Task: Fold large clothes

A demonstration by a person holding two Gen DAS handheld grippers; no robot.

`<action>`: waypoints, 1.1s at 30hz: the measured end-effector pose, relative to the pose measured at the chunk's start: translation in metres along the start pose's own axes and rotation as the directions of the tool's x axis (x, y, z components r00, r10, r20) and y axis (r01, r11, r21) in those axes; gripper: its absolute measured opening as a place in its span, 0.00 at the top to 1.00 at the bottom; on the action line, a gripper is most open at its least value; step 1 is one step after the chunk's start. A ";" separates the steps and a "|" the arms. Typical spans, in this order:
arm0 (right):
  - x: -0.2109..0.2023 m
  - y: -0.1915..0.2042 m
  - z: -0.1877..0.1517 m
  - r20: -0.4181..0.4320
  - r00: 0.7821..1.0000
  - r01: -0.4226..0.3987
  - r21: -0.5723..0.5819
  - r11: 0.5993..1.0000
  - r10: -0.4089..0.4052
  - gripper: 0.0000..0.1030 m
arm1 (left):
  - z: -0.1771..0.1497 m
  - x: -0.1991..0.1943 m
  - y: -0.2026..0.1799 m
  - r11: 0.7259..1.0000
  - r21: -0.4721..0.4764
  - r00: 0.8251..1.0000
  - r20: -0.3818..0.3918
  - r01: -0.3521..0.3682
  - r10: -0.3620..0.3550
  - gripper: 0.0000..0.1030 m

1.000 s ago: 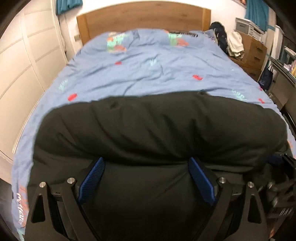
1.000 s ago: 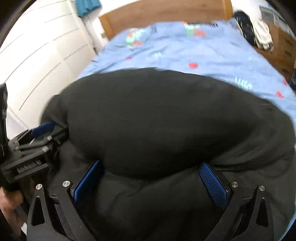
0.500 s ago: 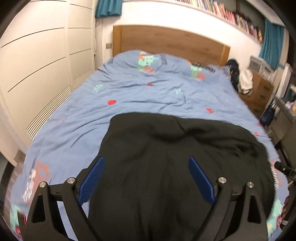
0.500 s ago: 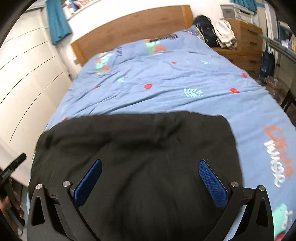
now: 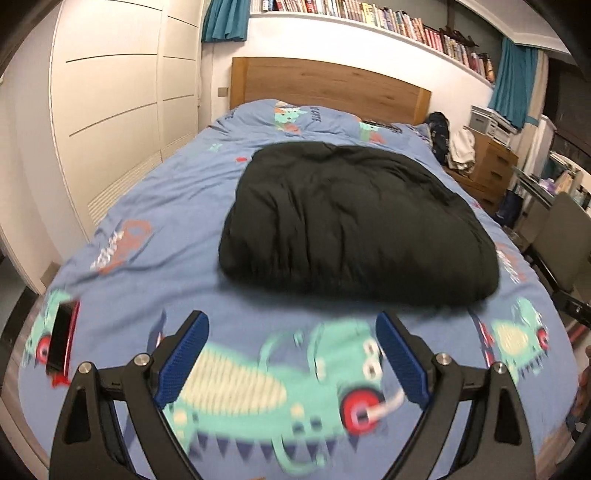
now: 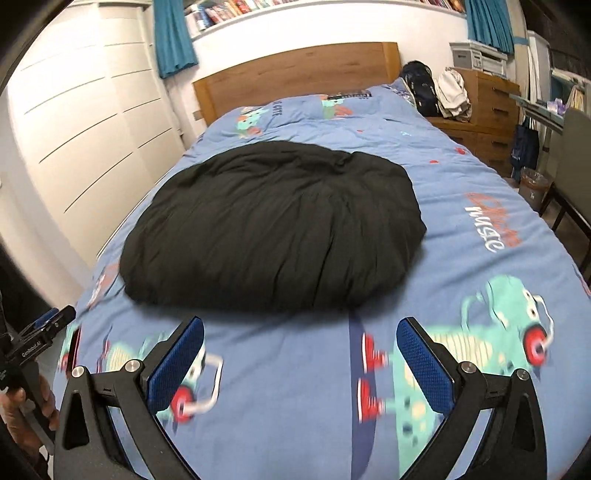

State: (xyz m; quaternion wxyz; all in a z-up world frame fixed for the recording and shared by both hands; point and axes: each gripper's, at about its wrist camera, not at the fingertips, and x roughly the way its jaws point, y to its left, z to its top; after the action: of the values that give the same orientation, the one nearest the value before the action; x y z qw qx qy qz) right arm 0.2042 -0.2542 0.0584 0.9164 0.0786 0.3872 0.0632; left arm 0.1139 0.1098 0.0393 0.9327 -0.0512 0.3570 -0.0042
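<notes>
Both grippers (image 5: 291,354) (image 6: 301,354) withdrew, jaws wide and empty; black garment (image 5: 354,225) on blue bedspread (image 5: 177,206)

Blue cartoon-print duvet (image 5: 177,206), wooden headboard (image 5: 328,86), white wardrobe (image 5: 110,110), bookshelf (image 5: 369,16), wooden dresser (image 6: 484,107), teal curtains (image 6: 173,37)

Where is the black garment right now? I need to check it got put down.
In both wrist views the black garment lies folded mid-bed on the blue duvet, beyond both open grippers, between them and the wooden headboard.

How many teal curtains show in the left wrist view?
2. One curtain hangs at top left, above the wardrobe beside the headboard; the other curtain hangs at the right end of the bookshelf. More may lie outside the frame.
</notes>
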 end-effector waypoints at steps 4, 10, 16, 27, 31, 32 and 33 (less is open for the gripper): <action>-0.031 0.018 -0.028 0.040 0.999 0.000 -0.050 0.999 0.002 0.01 | -0.030 -0.029 -0.006 0.999 0.027 0.999 0.016 -0.040 0.039 0.10; -0.054 0.043 -0.066 0.077 0.997 -0.001 -0.113 0.994 0.010 0.01 | -0.054 -0.062 -0.018 0.994 0.058 0.995 0.045 -0.087 0.085 0.10; -0.064 0.048 -0.089 0.088 0.996 -0.007 -0.114 0.993 0.017 0.01 | -0.070 -0.085 -0.024 0.996 0.045 0.995 0.064 -0.074 0.071 0.10; -0.081 0.039 -0.106 0.115 0.993 0.041 -0.118 0.992 -0.027 0.01 | -0.084 -0.095 -0.031 0.995 0.063 0.995 0.062 -0.078 0.074 0.10; -0.085 0.031 -0.109 0.122 0.992 0.055 -0.111 0.992 -0.042 0.01 | -0.087 -0.098 -0.034 0.995 0.068 0.996 0.066 -0.069 0.065 0.10; -0.086 0.029 -0.110 0.122 0.991 0.059 -0.110 0.992 -0.045 0.01 | -0.088 -0.098 -0.035 0.995 0.070 0.996 0.068 -0.068 0.063 0.10; -0.087 0.028 -0.111 0.122 0.991 0.063 -0.108 0.992 -0.049 0.01 | -0.088 -0.099 -0.036 0.995 0.071 0.996 0.071 -0.067 0.062 0.10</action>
State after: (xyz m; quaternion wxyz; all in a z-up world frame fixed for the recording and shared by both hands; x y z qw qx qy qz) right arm 0.0629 -0.2319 0.0483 0.9423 0.0200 0.3298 0.0541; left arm -0.0177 0.0706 0.0435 0.9452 -0.0054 0.3260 0.0146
